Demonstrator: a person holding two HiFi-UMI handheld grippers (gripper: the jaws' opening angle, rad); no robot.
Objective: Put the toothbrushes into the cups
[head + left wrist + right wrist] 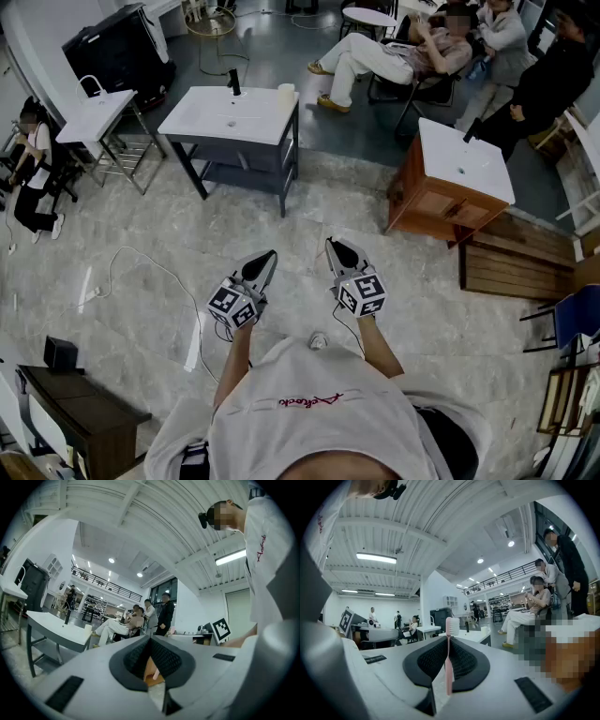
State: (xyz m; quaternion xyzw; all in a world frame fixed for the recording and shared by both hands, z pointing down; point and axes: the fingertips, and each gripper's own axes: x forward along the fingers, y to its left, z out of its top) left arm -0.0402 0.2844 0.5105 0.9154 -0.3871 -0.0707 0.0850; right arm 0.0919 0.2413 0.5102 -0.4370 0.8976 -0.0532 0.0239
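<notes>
A pink toothbrush (449, 665) stands upright with its white bristles on top, and my right gripper (449, 640) is shut on its handle. My left gripper (150, 641) has its jaws closed too, with only the short pink end of a second toothbrush (155, 671) showing in the slit between the pads. In the head view both grippers, left (268, 255) and right (331, 244), are held level at waist height above the floor. A white cup (286, 91) sits on the right end of the white sink vanity (211, 117) ahead. The same cup (485, 630) shows beyond the brush.
A wooden vanity with a white top (480, 164) stands ahead to the right, with wooden pallets (511, 262) beside it. Another white sink stand (94, 114) is at far left. Several people (441, 47) sit and stand at the back. A white cable (155, 272) trails across the marble floor.
</notes>
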